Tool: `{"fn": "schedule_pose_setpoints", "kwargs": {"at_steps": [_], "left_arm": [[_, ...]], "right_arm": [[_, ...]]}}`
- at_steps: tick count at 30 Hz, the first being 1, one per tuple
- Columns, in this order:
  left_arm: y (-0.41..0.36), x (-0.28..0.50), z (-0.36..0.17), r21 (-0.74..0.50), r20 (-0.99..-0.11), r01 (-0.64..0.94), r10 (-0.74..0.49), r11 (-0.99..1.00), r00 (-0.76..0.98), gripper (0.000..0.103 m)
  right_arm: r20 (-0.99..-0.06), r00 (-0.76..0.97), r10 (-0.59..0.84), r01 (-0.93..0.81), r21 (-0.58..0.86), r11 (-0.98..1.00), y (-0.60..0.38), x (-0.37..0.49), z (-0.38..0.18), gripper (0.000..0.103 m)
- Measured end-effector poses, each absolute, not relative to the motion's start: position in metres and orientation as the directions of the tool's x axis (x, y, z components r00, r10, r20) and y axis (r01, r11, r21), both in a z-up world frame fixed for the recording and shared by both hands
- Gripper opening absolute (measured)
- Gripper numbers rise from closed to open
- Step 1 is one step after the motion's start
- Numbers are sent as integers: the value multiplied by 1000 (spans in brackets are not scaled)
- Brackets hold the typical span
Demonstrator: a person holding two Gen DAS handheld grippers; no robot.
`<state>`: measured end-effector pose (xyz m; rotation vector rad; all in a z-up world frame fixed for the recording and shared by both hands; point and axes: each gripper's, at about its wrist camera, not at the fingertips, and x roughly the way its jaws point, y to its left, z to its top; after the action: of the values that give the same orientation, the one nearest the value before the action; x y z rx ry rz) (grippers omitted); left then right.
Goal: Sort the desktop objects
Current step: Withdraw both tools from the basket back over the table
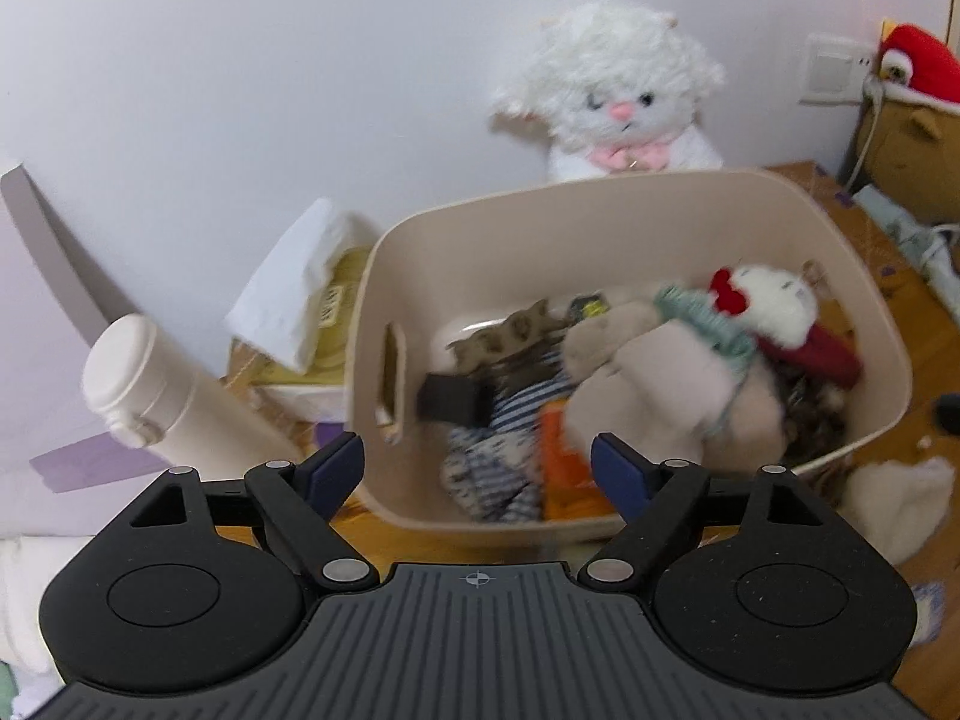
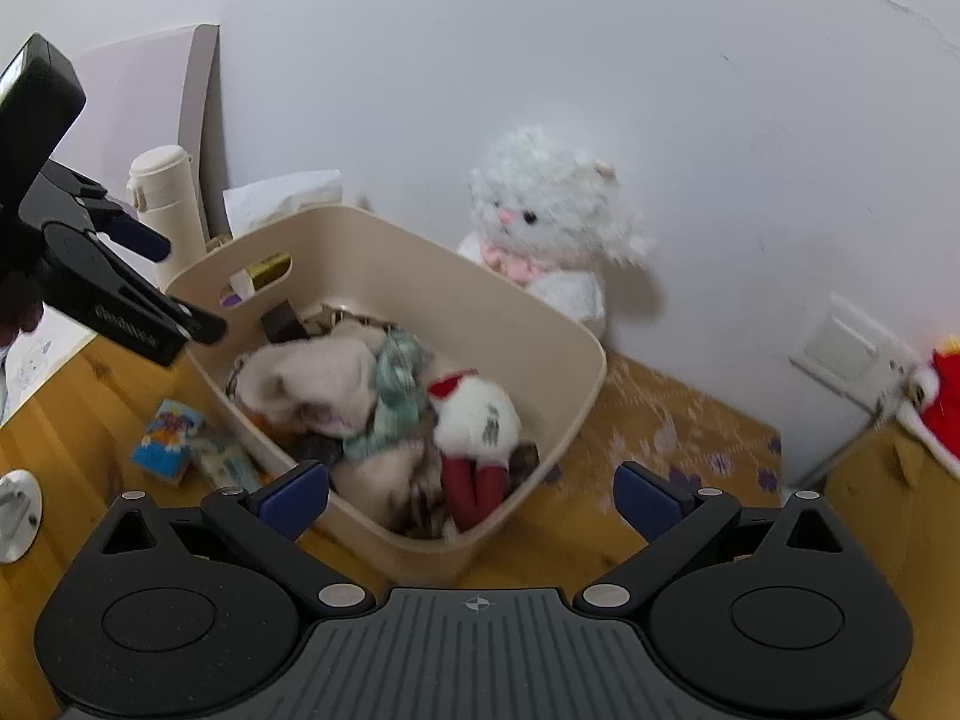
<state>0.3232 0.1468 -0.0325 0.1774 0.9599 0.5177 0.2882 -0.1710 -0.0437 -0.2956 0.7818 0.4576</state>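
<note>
A beige plastic bin (image 1: 630, 204) (image 2: 420, 264) stands on the wooden desk, filled with several soft toys and cloths, among them a white plush with red legs (image 2: 477, 420) (image 1: 774, 300). My left gripper (image 1: 477, 468) is open and empty just in front of the bin's near wall; it also shows at the left of the right wrist view (image 2: 162, 282). My right gripper (image 2: 471, 498) is open and empty above the bin's near corner.
A white plush cat (image 2: 540, 216) (image 1: 624, 90) sits against the wall behind the bin. A cream bottle (image 1: 150, 390) (image 2: 168, 204) and a tissue pack (image 1: 294, 288) are left of the bin. A small colourful box (image 2: 168, 432) lies on the desk. A red plush (image 2: 942, 408) sits far right.
</note>
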Motion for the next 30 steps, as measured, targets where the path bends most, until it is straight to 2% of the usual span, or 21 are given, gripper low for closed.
{"fn": "schedule_pose_setpoints", "kwargs": {"at_steps": [5, 15, 30], "left_arm": [[158, 304, -39, 341, -744, -372, 489, 863, 454, 89], [154, 275, -42, 234, -777, -421, 429, 876, 461, 89], [152, 275, -115, 259, -891, -426, 385, 867, 240, 89]], "right_arm": [[-748, 593, 298, -478, -29, 878, -197, 266, -53, 103], [-778, 551, 301, -443, 33, 896, -237, 216, -79, 103], [-870, 405, 282, -525, 32, 850, -226, 179, -155, 103]]}}
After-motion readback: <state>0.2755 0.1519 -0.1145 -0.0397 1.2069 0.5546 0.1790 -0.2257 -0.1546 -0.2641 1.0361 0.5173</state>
